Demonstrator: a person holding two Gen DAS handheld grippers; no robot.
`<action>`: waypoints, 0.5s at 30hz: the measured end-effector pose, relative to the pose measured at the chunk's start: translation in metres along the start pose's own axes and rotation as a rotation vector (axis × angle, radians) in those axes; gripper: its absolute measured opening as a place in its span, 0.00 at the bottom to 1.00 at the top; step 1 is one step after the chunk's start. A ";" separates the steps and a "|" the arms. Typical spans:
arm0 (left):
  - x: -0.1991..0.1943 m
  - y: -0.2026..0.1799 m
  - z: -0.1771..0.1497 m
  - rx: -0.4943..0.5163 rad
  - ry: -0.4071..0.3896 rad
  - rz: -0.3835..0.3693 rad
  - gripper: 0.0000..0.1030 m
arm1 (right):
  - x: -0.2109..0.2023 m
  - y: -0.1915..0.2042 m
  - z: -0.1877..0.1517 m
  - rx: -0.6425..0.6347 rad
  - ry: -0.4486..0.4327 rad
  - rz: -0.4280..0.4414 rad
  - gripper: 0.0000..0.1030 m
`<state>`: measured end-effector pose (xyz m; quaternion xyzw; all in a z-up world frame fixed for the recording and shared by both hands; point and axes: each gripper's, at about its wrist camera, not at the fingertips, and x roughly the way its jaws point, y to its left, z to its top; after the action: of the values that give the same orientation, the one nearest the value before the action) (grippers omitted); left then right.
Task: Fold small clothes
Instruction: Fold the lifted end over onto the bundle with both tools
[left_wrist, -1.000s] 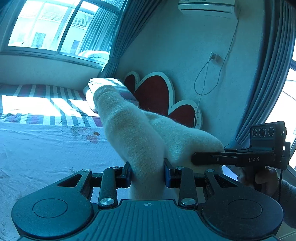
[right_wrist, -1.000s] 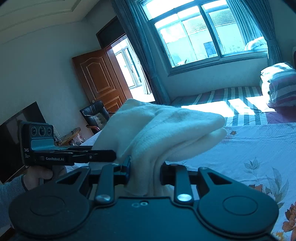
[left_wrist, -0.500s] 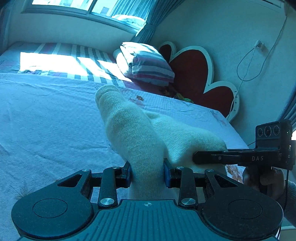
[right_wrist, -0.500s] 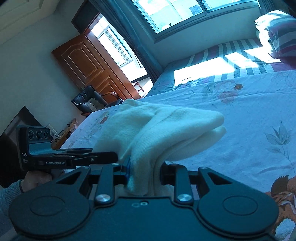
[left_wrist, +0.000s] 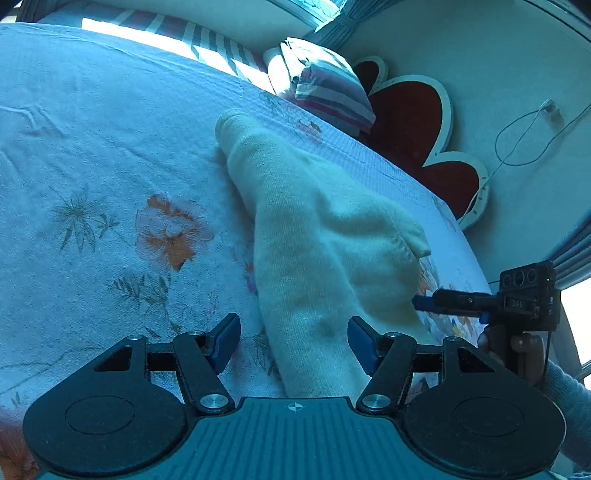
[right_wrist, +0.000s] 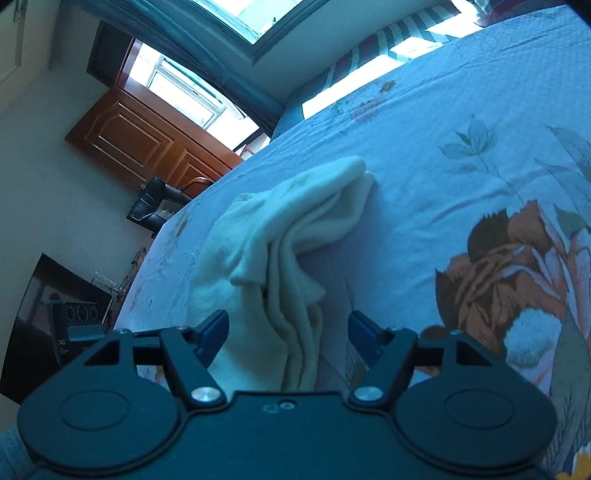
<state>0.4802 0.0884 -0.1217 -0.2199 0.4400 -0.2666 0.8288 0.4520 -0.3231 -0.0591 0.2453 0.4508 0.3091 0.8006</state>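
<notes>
So both grippers have just let go. A moment ago the cream garment (left_wrist: 325, 251) was pinched in the air between both sets of pads, now it's lying on the floral bedsheet (left_wrist: 110, 147) and the jaws have just been opening on each side. The left gripper (left_wrist: 293, 341) is spread wide, the cloth runs between its blue pads but doesn't look squeezed. Same on the right gripper (right_wrist: 288, 338), pads clear of the layered edge of the garment (right_wrist: 295, 236). My read: the fold is laid down and this piece is basically done, maybe needs a smoothing pass since the right-hand edge looks bunched.

Around the garment, going left to right in the left wrist view: an orange flower print just beside it, a striped pillow (left_wrist: 325, 88) beyond its far tip, a red heart-shaped headboard (left_wrist: 417, 122) further right. Nothing is on the sheet near it, so nothing blocks pulling back
</notes>
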 end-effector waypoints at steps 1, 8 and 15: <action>0.004 0.003 0.000 -0.033 0.000 -0.029 0.61 | 0.002 -0.002 -0.004 0.006 0.015 -0.001 0.62; 0.039 -0.005 0.001 -0.132 0.093 -0.095 0.23 | 0.029 0.004 -0.009 0.052 0.092 0.077 0.40; 0.014 -0.043 -0.005 -0.076 0.148 -0.046 0.18 | 0.001 0.030 -0.024 0.175 0.087 0.066 0.12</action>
<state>0.4719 0.0460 -0.1077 -0.2409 0.5046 -0.2841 0.7789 0.4232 -0.2989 -0.0510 0.3153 0.5020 0.3050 0.7454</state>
